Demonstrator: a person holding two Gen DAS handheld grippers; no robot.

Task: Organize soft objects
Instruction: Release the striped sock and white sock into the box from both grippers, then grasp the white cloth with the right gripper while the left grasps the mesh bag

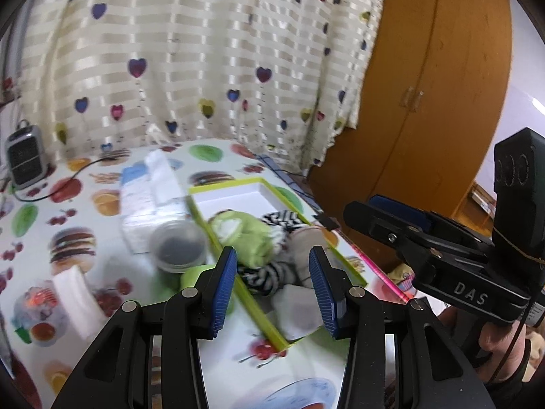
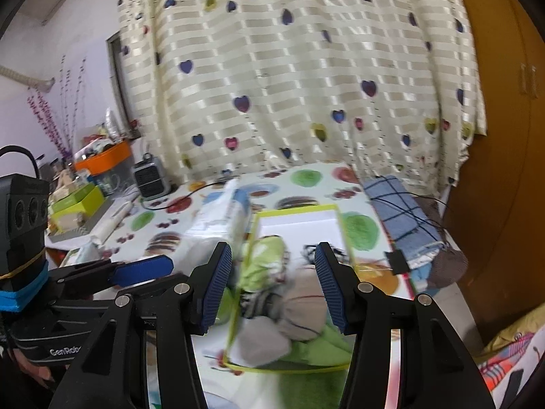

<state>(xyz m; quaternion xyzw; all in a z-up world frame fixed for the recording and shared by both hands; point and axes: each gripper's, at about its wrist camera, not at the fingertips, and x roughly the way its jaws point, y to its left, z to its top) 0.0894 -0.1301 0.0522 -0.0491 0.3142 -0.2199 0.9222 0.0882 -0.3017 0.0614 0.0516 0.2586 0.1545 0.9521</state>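
Now both tools spread, empty, above green-rimmed tray [image 1: 344,259] of socks [image 2: 303,310]; judgement: descend slowly, pinch one sock [image 1: 253,238] centrally, avoid rim.

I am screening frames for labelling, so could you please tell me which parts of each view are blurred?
Left wrist view: the left claw is sharp, but the round container and socks smear. Right wrist view: the right claw is crisp, while the tray and its contents blur heavily.

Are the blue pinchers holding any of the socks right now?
No. The left gripper and the right gripper are both open and empty, above the socks in the green-rimmed box.
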